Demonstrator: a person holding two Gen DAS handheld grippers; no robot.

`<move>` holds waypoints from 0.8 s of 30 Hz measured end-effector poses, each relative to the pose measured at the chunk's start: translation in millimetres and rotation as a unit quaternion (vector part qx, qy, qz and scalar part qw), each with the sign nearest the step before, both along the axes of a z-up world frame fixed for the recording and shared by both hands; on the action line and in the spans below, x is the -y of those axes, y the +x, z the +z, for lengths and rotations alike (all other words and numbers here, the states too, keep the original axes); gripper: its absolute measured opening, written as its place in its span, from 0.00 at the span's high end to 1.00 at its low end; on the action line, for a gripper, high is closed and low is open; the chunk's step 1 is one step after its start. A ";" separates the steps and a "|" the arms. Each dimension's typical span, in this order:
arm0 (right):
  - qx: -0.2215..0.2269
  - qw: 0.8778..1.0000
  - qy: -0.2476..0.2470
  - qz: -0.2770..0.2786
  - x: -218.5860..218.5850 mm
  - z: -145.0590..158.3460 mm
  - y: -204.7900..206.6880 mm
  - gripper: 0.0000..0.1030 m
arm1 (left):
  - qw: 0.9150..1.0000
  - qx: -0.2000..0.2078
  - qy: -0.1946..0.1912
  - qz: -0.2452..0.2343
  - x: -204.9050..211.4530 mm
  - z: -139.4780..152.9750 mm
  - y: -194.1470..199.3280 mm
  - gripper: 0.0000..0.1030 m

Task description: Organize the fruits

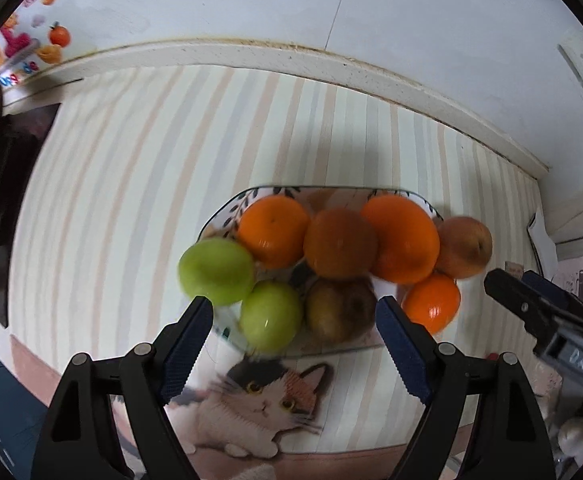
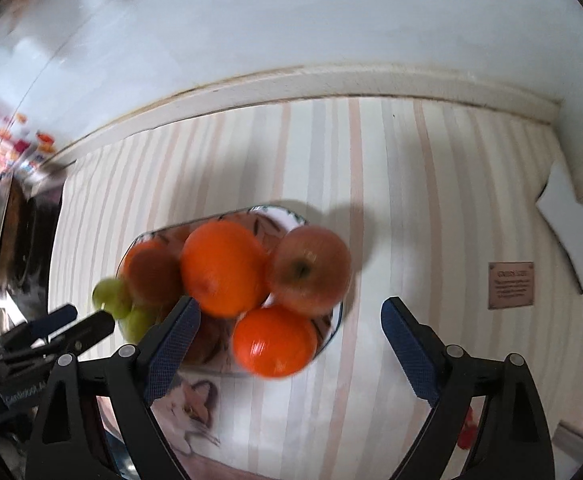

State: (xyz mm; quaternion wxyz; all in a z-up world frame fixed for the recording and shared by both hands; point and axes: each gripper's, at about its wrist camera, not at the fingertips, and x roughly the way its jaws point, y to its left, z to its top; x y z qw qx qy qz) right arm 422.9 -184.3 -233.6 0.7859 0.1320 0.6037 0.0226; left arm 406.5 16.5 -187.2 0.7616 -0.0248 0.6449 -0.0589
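Fruit piled on a patterned plate, both grippers above it with fingers spread wide and holding nothing.

The plate (image 1: 227, 210) sits on the striped cloth of the counter (image 1: 131, 184), near a printed cat. On it lie oranges (image 1: 273, 230), two green apples (image 1: 216, 271) at the left, a red apple (image 1: 465, 246) at the far right and a brownish pear (image 1: 339, 312). The left gripper (image 1: 293, 316) hangs over the near-left fruit; the right gripper (image 2: 287, 316) hangs over the near-right edge, above an orange.
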 end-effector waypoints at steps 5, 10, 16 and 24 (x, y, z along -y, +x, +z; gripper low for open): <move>0.025 0.999 -0.011 0.018 -13.9 20.8 -40.8 0.09 | 1.000 0.023 0.013 -0.002 -0.2 16.9 -34.9 0.19; 0.055 0.997 -0.029 0.035 -21.9 45.0 -75.7 0.09 | 0.998 0.059 0.022 -0.005 0.6 41.8 -68.0 0.19; 0.099 0.993 -0.035 0.044 -24.9 86.2 -115.2 0.09 | 0.995 0.095 0.021 0.001 -2.8 75.0 -102.1 0.19; 0.147 0.986 -0.041 0.065 -28.7 136.1 -165.7 0.09 | 0.991 0.136 0.009 0.010 -2.6 117.6 -146.6 0.19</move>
